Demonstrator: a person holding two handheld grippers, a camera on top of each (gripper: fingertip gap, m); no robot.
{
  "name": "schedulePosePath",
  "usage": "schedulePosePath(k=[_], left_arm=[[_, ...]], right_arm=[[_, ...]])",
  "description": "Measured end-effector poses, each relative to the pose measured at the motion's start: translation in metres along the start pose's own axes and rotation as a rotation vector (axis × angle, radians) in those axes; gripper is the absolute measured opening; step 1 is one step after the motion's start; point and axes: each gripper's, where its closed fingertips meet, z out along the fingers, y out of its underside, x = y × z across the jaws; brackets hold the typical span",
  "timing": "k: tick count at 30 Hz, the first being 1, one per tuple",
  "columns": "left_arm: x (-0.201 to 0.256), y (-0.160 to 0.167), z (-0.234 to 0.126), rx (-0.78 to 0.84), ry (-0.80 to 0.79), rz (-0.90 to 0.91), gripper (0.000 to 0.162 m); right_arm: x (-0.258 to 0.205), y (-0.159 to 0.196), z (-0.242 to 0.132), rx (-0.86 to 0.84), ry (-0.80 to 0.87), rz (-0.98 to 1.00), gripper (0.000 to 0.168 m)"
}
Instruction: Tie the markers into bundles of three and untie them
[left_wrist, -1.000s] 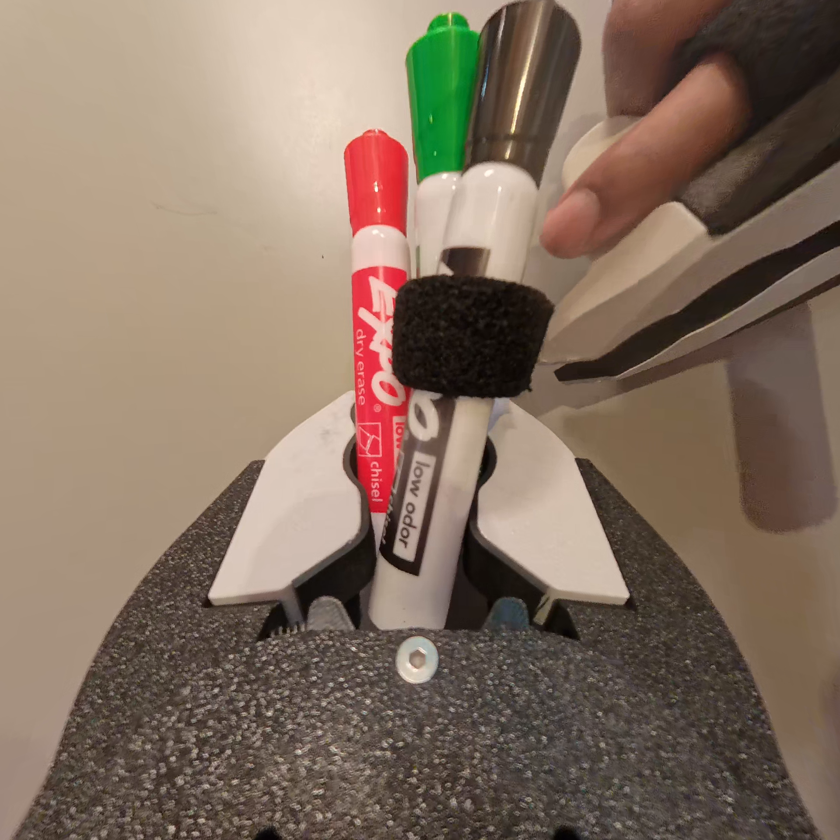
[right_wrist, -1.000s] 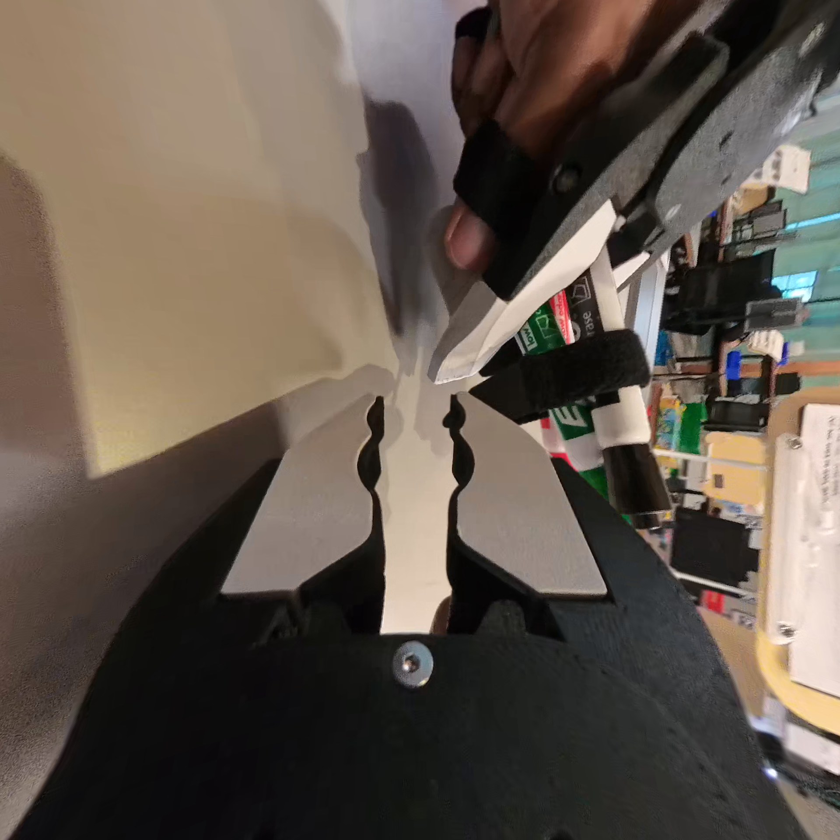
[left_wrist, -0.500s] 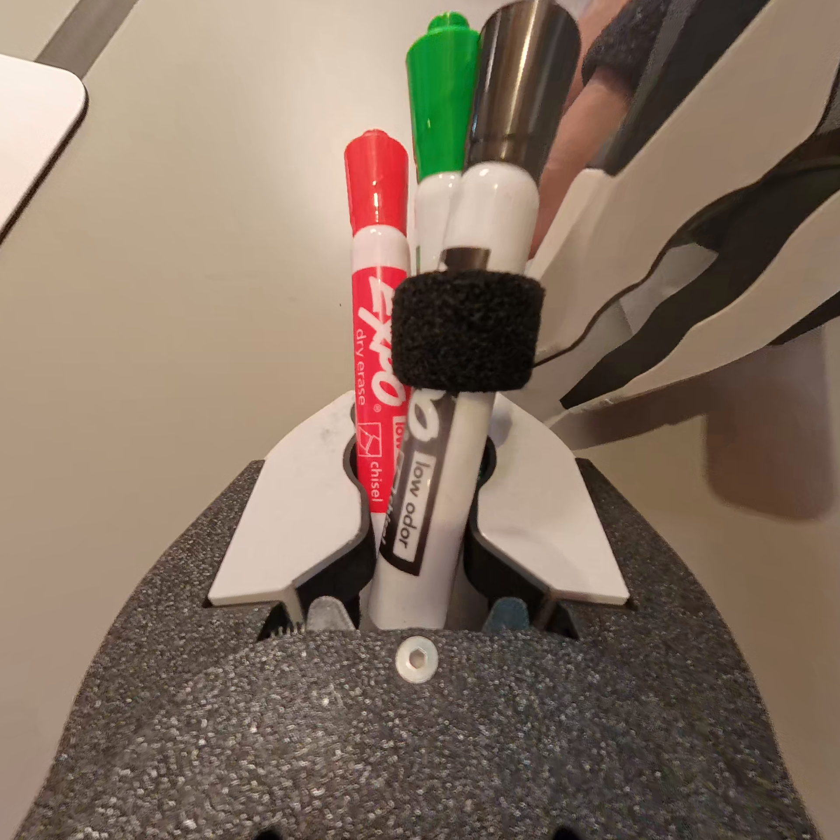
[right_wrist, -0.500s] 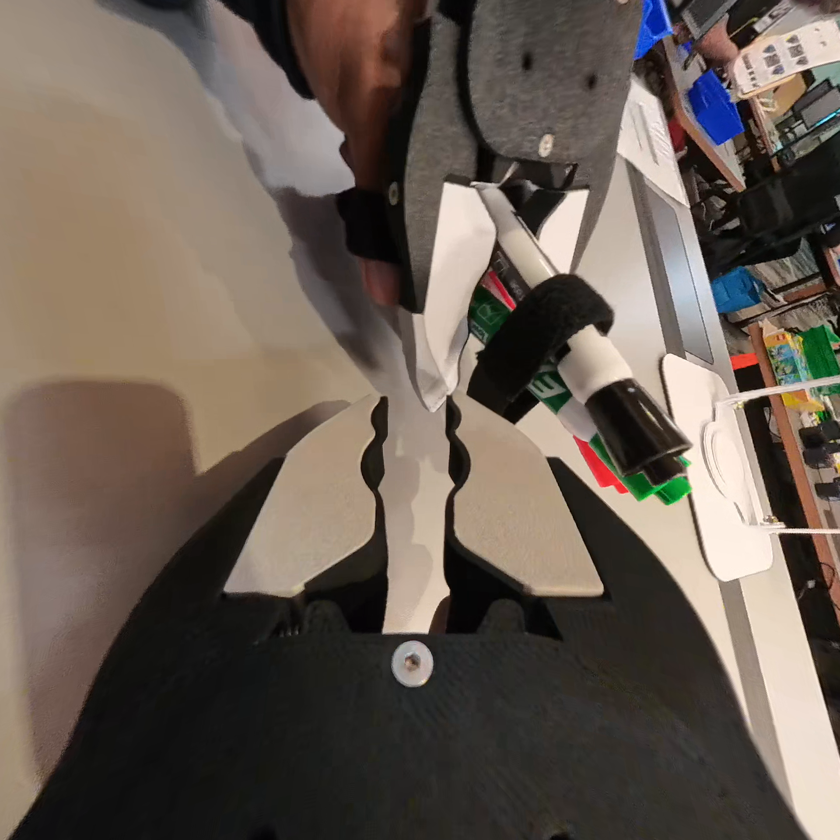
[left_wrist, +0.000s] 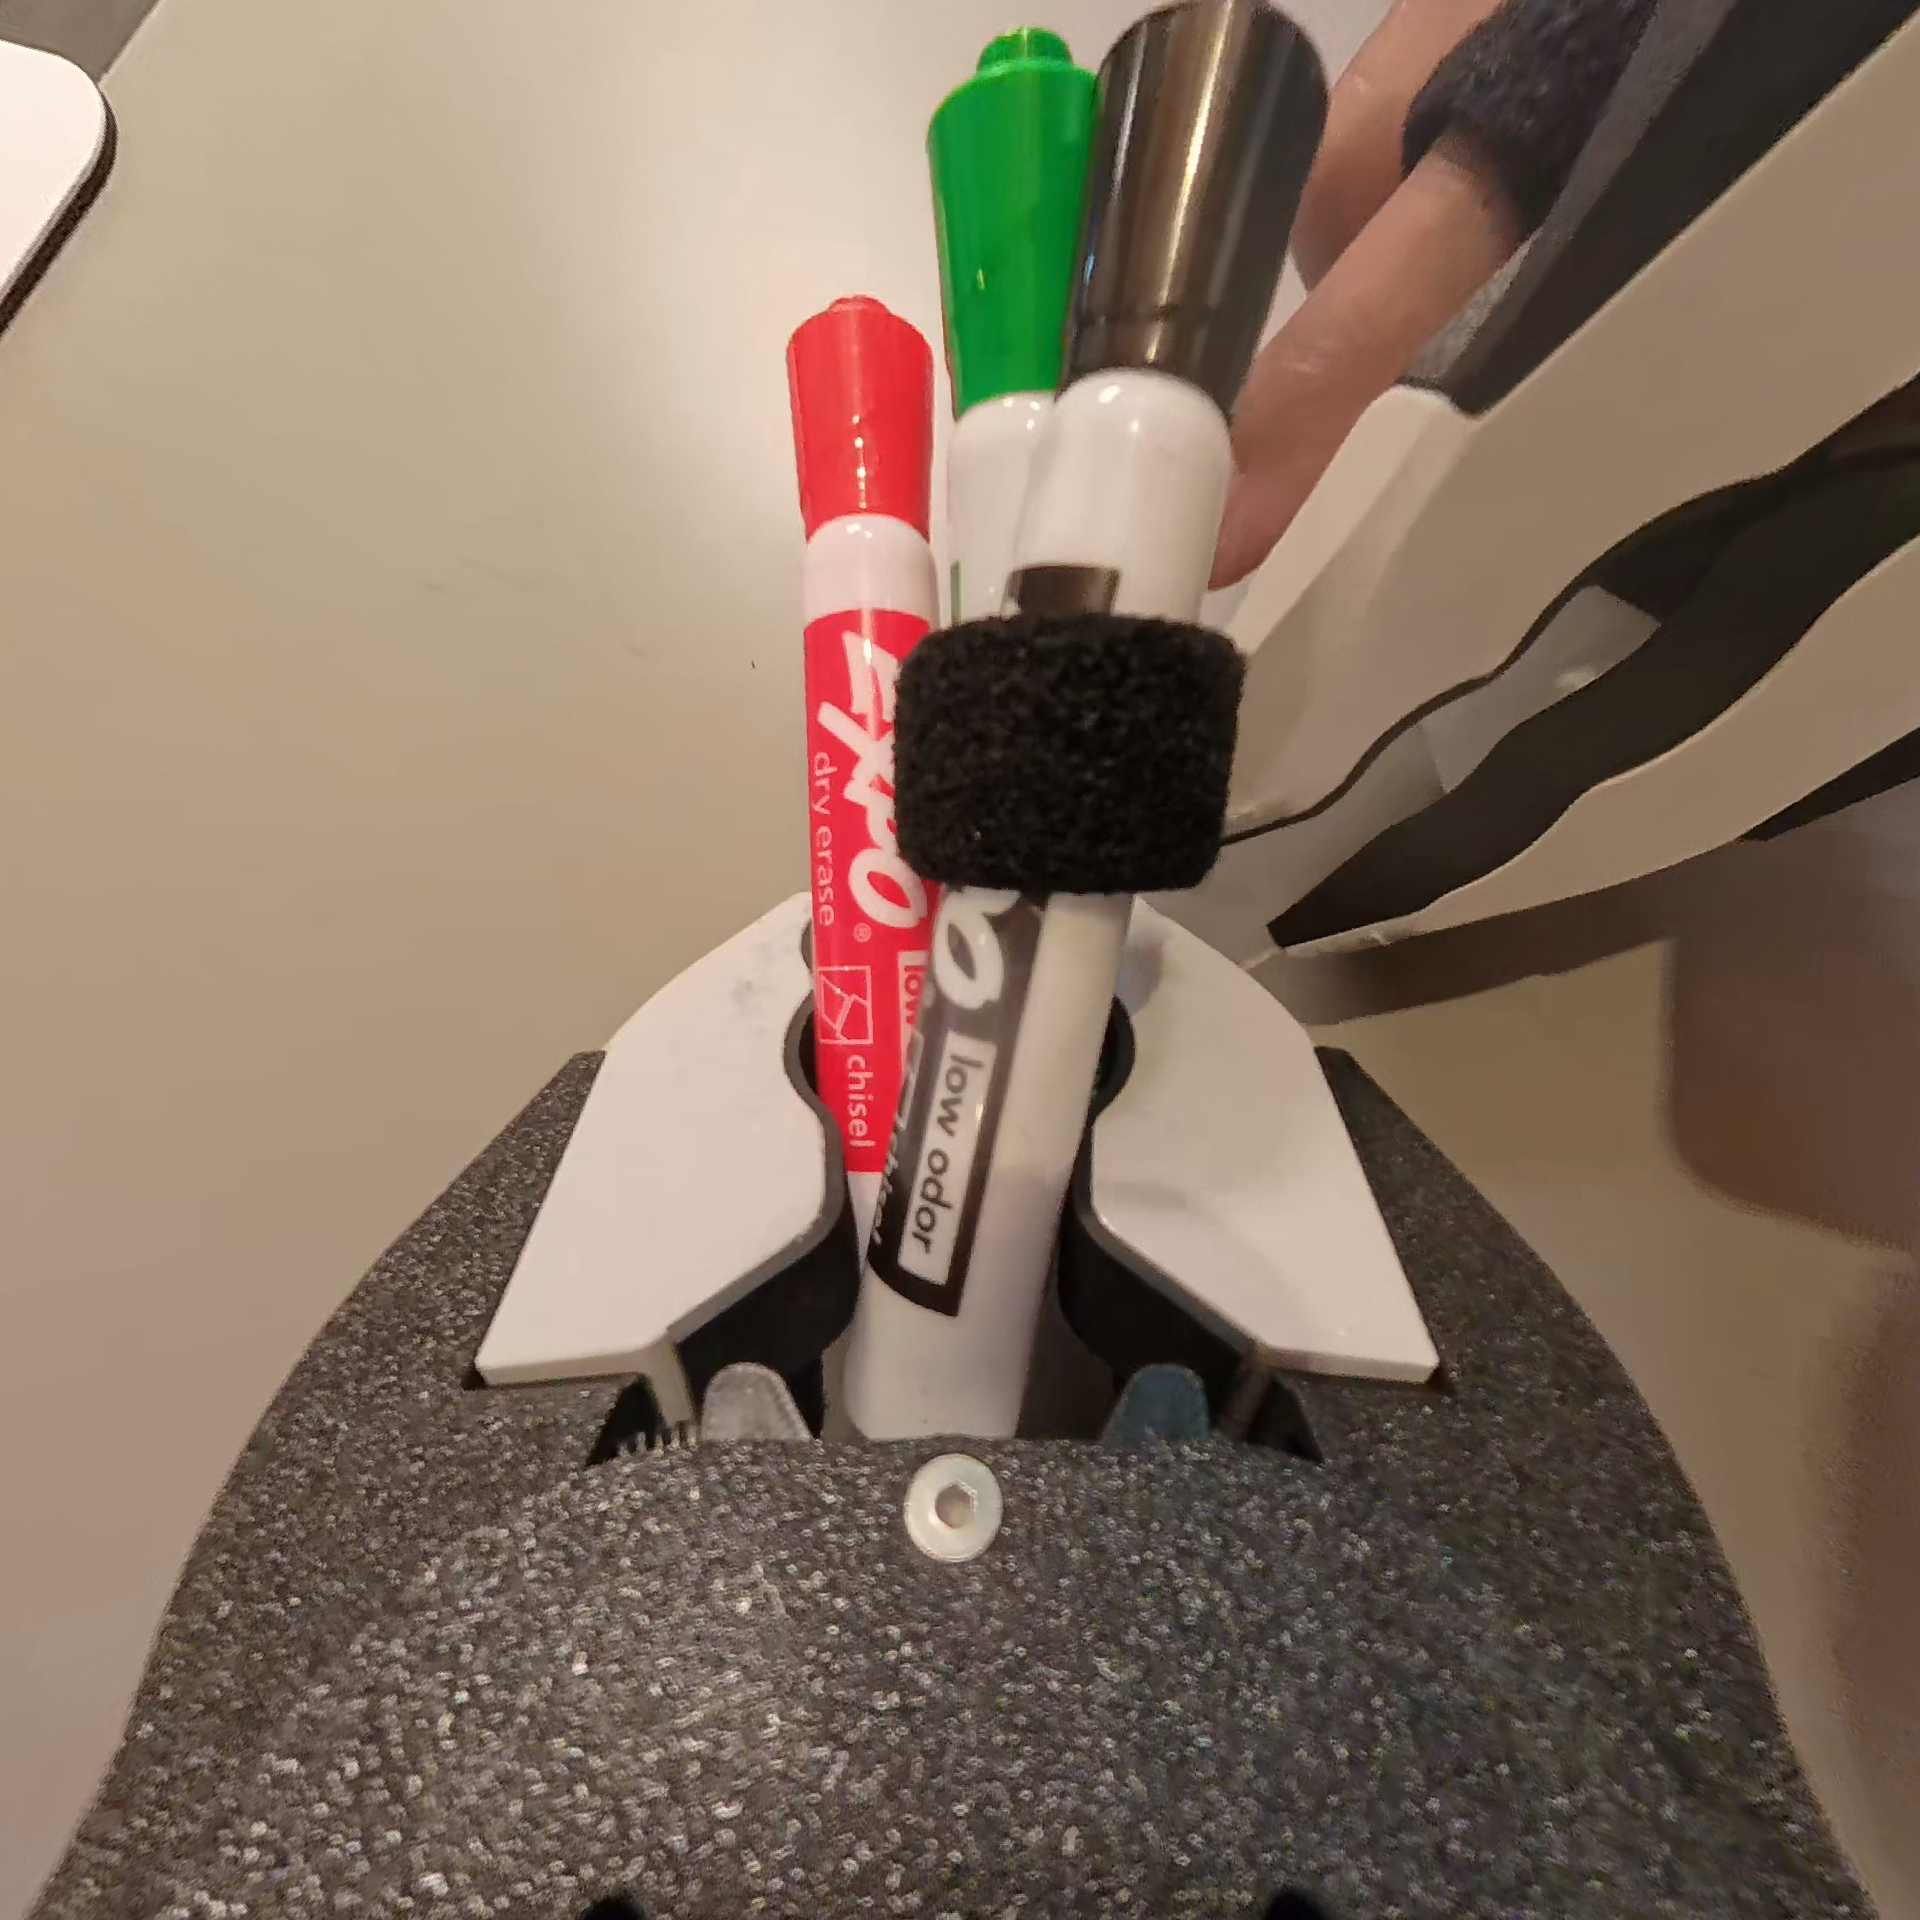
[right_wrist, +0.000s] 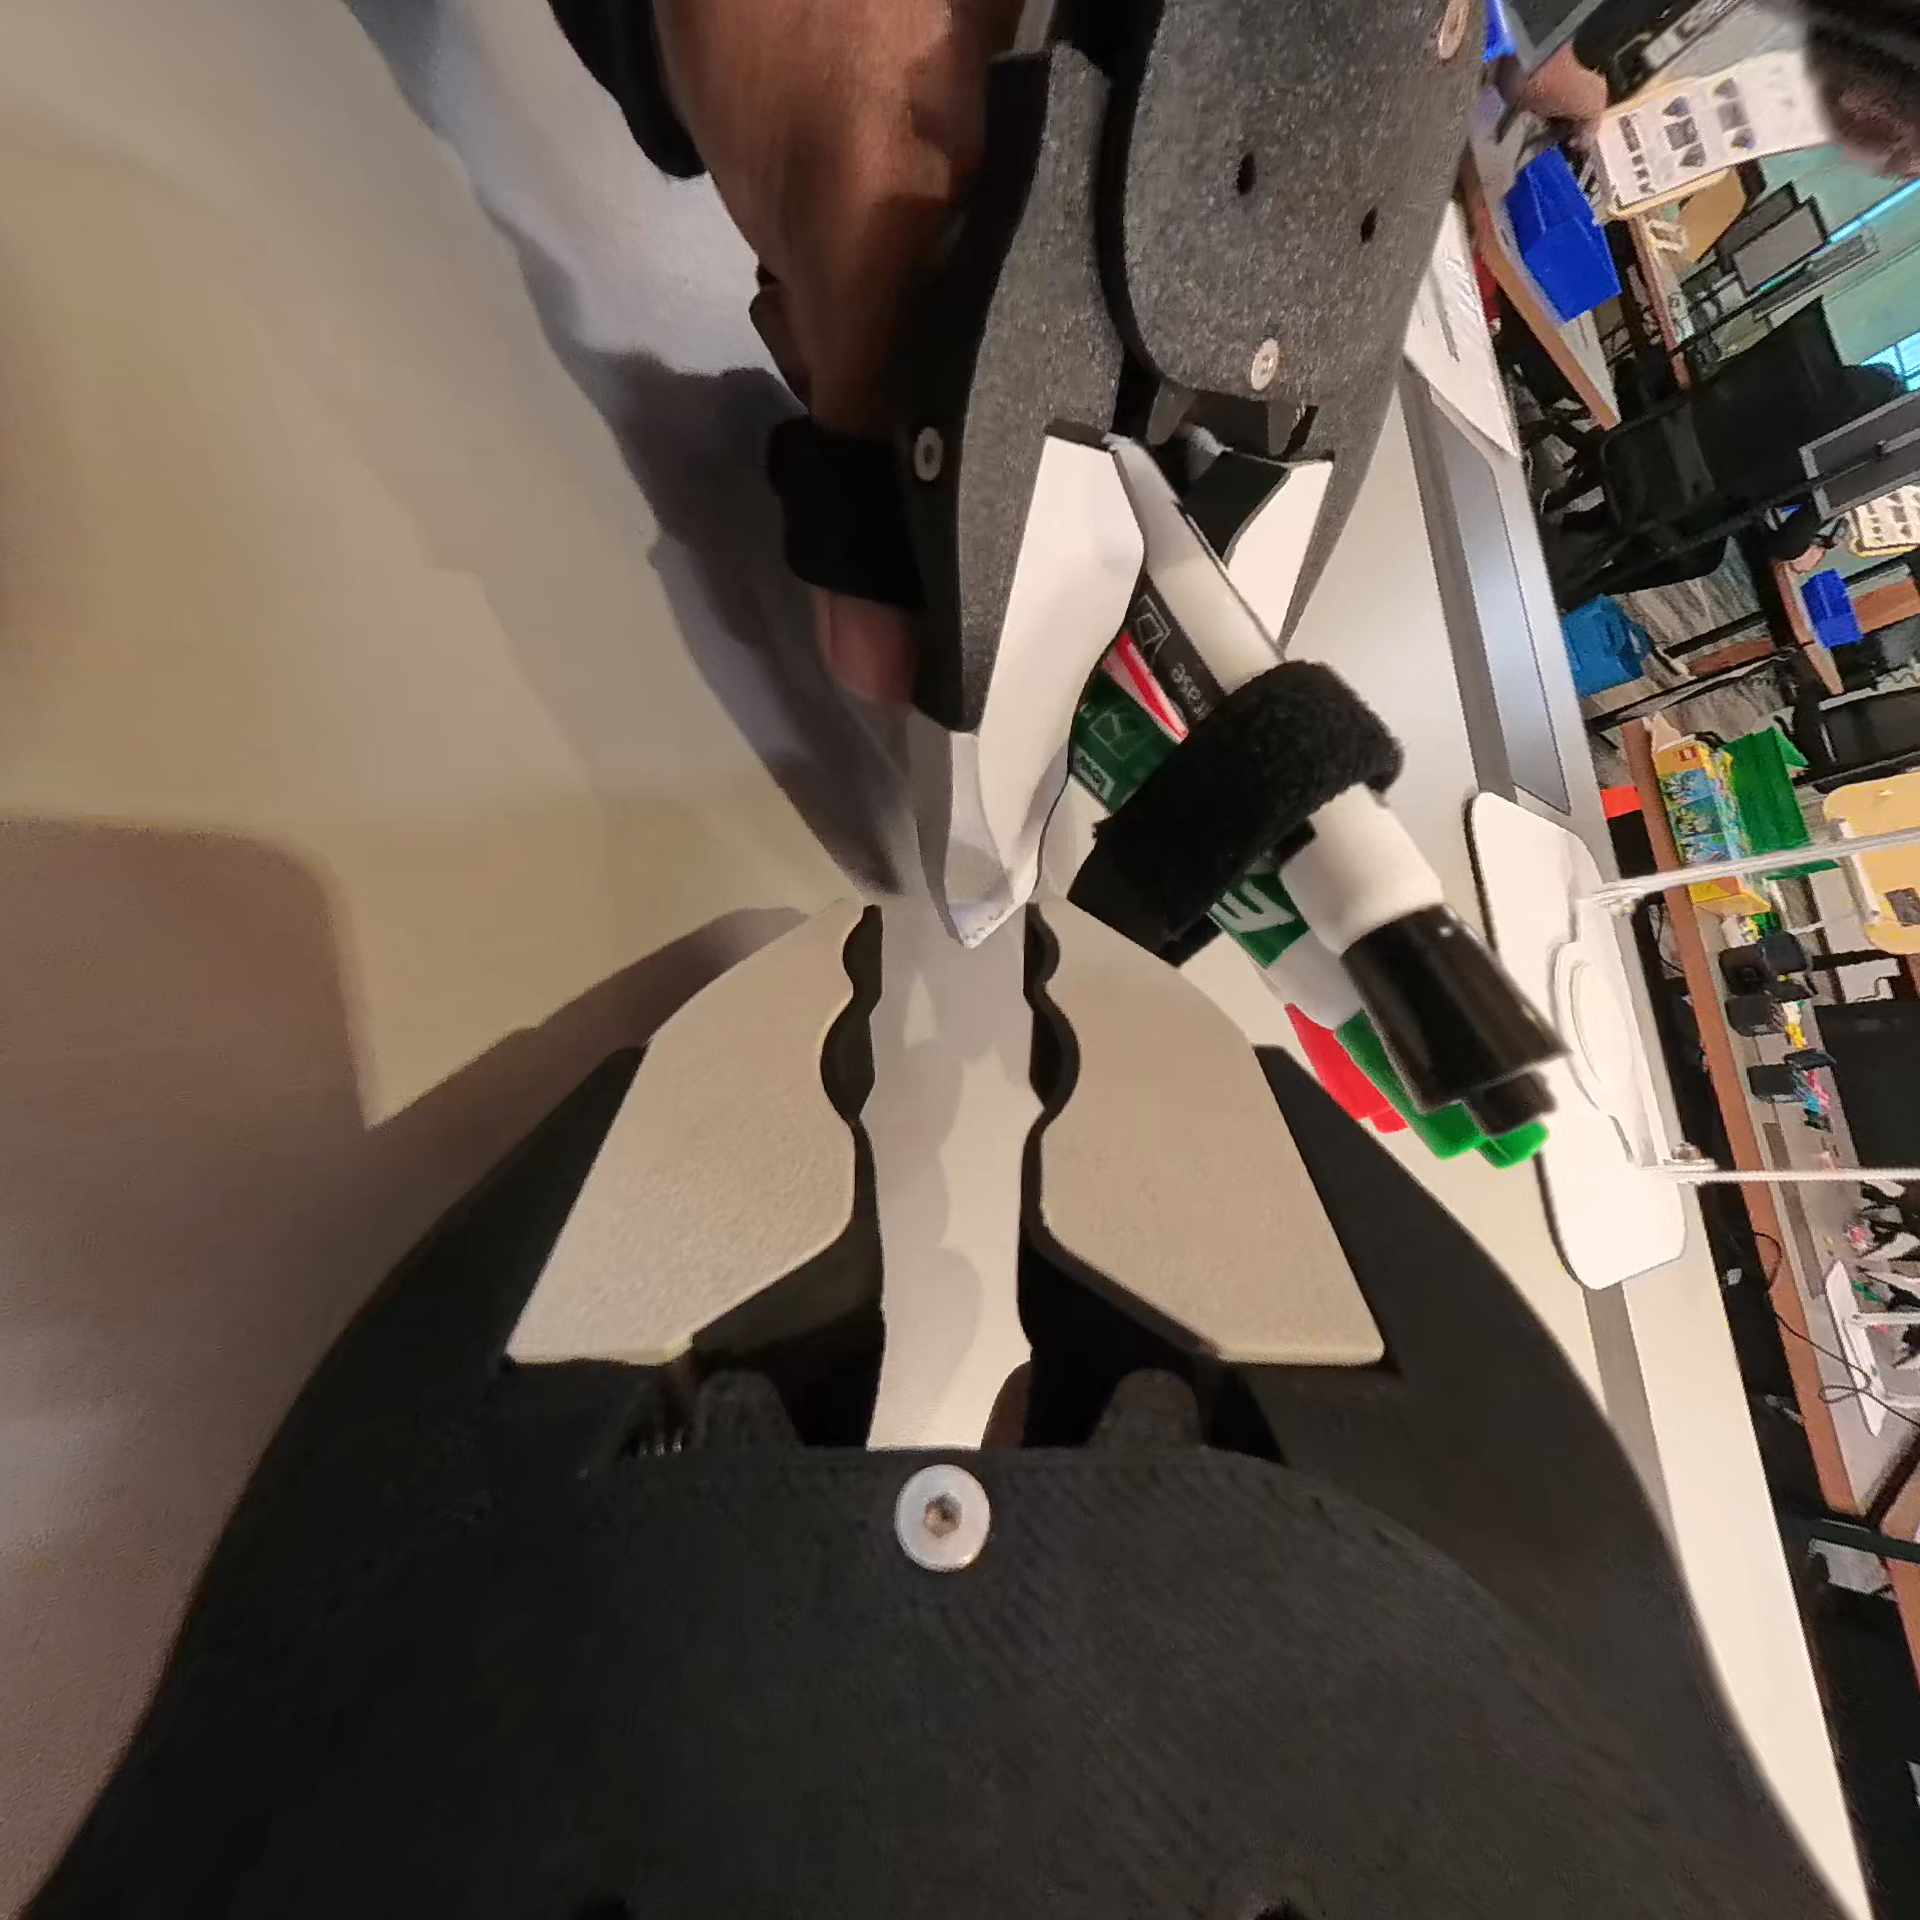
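Jaws, my left gripper (left_wrist: 961, 1049): clamped on three strapped white-barrelled dry-erase markers, black-capped (left_wrist: 1081, 935), red-capped (left_wrist: 862, 748), green-capped (left_wrist: 1013, 270); black fuzzy hook-and-loop strap (left_wrist: 1070, 764) wraps them, so I judge tying done, untying pending. Right gripper (right_wrist: 951, 1023): parted, empty, beside strap; strap's fastening end partly hidden. Beige tabletop (left_wrist: 416, 416) beyond

Printed labels on red marker (left_wrist: 868, 790) and black marker (left_wrist: 1049, 1143); far paper signs (right_wrist: 1704, 135) seemingly unreadable
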Motion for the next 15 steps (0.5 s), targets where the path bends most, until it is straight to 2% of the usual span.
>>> schedulePosePath(k=[15], left_arm=[[0.0017, -0.0003, 0.0003, 0.011, 0.01, 0.014, 0.045]], right_arm=[[-0.0107, -0.0044, 0.0031, 0.039, -0.034, -0.01, 0.026]])
